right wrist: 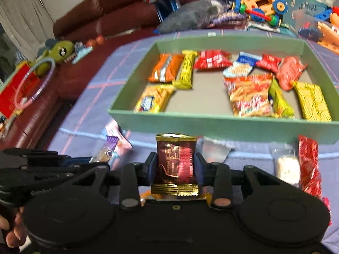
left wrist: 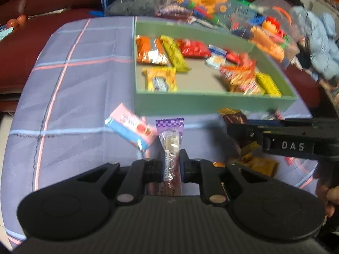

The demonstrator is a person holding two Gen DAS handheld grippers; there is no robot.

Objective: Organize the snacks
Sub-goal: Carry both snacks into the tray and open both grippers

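Left wrist view: the left claw pinches a clear snack stick with a purple checked top, holding it upright above a blue plaid cloth spread over the tabletop. Just left of the stick lies a pink and blue packet, flat on the cloth. Beyond stands a green tray holding an orange packet, a yellow bar, red packets and a yellow packet near its front wall. The right claw's black body reaches in from the right over gold-wrapped sweets. Toy bricks are piled behind the tray.

Right wrist view: the right claw is pressed against both sides of a dark red packet with gold ends, held upright before the tray's front wall. On the cloth to the right lie a small white packet and a long red packet, side by side. The purple-topped stick shows at the left. Inside the tray sit a large noodle-print bag and several yellow bars. A green plush toy rests on the dark red sofa behind.
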